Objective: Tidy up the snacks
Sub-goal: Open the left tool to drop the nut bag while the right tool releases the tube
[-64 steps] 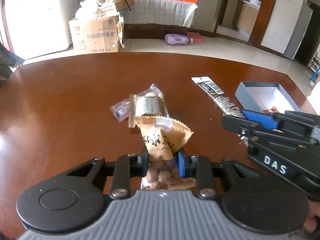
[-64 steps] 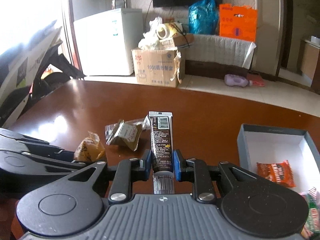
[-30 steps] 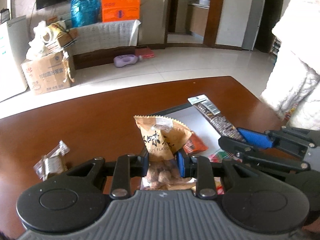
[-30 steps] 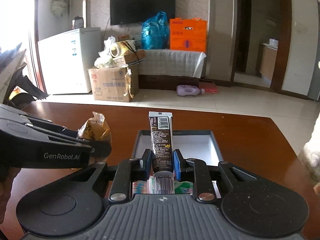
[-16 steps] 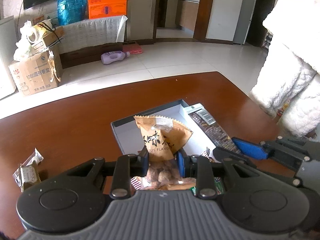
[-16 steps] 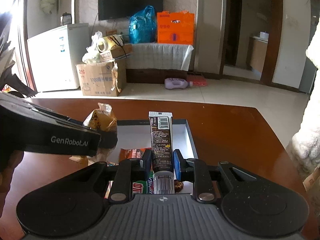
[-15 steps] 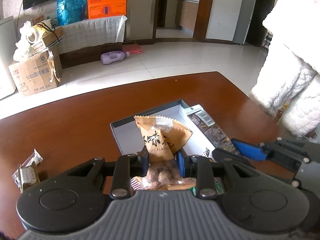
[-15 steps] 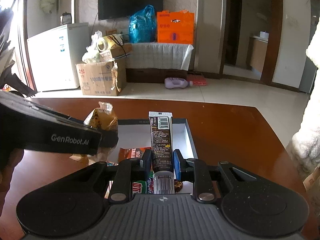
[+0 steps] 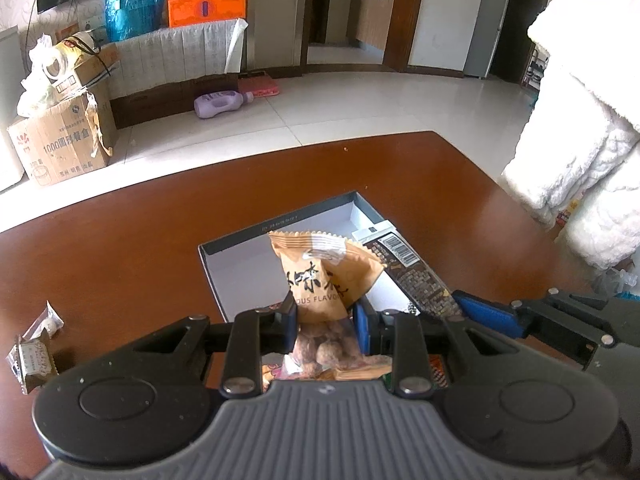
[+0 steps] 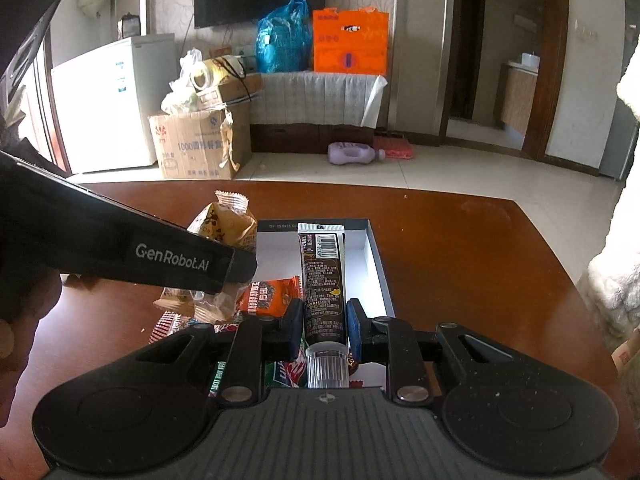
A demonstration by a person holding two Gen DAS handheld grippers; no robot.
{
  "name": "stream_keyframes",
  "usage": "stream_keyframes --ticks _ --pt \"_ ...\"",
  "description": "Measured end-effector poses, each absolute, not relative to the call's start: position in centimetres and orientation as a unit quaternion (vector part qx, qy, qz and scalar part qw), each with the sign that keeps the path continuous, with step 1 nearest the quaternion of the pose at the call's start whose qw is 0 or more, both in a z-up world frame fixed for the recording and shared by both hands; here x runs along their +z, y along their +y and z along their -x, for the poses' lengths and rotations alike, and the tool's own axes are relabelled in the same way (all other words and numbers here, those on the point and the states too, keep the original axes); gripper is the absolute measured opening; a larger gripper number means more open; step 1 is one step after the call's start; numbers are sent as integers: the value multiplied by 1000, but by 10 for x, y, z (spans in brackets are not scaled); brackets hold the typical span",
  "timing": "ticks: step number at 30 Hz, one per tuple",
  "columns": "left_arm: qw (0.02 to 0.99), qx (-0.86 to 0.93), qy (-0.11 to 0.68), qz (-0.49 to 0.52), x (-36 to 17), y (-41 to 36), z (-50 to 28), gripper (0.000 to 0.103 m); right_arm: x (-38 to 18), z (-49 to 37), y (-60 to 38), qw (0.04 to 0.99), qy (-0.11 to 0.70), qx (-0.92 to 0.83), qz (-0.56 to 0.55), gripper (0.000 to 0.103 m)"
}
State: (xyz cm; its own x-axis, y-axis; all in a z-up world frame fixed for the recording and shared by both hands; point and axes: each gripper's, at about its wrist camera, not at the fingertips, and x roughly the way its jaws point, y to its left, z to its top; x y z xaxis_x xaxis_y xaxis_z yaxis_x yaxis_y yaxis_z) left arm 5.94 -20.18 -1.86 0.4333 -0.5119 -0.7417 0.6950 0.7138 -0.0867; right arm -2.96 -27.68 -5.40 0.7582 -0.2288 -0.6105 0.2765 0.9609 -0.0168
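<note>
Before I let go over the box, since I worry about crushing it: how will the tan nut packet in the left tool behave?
The tan nut packet is probably light and floppy: its crimped top stands free above the left tool. The lumpy nuts in its clear lower part may crack if squeezed. It should drop flat into the box rather than roll.

Left gripper [image 10: 224,276] hides part of the nut packet [image 10: 224,224]
</note>
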Motion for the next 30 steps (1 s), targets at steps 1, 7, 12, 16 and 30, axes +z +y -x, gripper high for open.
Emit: stream_keyframes --ticks 1,7,12,16,30 --pt "838 -359 395 -117 -21 -202 -61 25 -56 29 -278 936 323 -134 -38 25" --pt "832 -358 407 -119 -33 -210 -67 25 -61 19 -277 933 335 -128 -35 25" --pt "828 -360 414 -118 -39 -216 -72 25 -67 12 -280 930 343 -128 -39 25" --pt "826 -362 415 -121 -43 -220 -75 25 -71 10 -282 928 347 -129 -41 25" --pt "801 -371 454 -121 -55 -232 -92 37 -81 -2 -286 920 368 -128 -40 25"
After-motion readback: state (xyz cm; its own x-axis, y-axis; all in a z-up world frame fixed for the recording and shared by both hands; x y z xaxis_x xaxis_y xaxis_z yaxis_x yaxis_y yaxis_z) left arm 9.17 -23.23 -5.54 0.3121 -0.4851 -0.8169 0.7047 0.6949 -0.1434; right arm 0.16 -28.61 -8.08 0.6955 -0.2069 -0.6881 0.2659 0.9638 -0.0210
